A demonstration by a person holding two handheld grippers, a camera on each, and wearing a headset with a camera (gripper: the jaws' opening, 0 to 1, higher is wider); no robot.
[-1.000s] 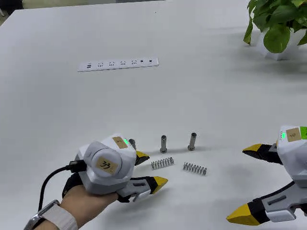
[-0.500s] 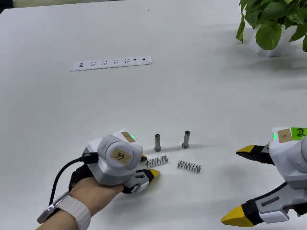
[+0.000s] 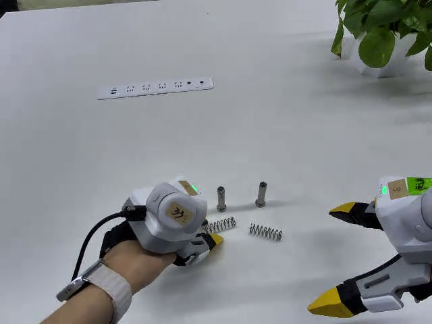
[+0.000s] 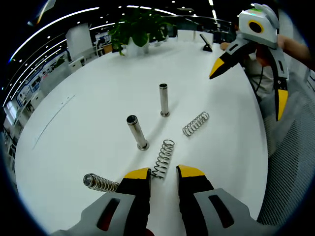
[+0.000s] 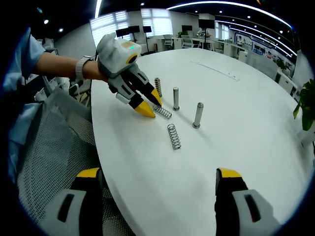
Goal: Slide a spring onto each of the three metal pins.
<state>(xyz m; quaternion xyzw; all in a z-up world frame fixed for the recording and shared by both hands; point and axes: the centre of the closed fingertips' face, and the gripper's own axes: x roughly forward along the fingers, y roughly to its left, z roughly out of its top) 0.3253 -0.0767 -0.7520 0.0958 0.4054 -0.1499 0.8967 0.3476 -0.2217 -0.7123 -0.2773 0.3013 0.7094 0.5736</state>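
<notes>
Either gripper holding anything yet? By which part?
Nothing held. Left gripper open, jaws flanking the near end of a loose spring; right gripper open, empty.

Bright, even light from above washes the white tabletop (image 3: 283, 121) in the head view, soft stuff with no hard edges. The pins (image 3: 221, 198) throw only faint, short shadows to their right, and a pale grey patch lies beside the plant (image 3: 385, 27). Everything's crisp here, no motion blur. Over to the left gripper view: heavy fisheye, the tabletop's edge bows round and the ceiling light strips (image 4: 59, 21) bend into arcs against a dim room. Right gripper view, same curving, and the windows (image 5: 147, 19) at the back are blown out white.
</notes>
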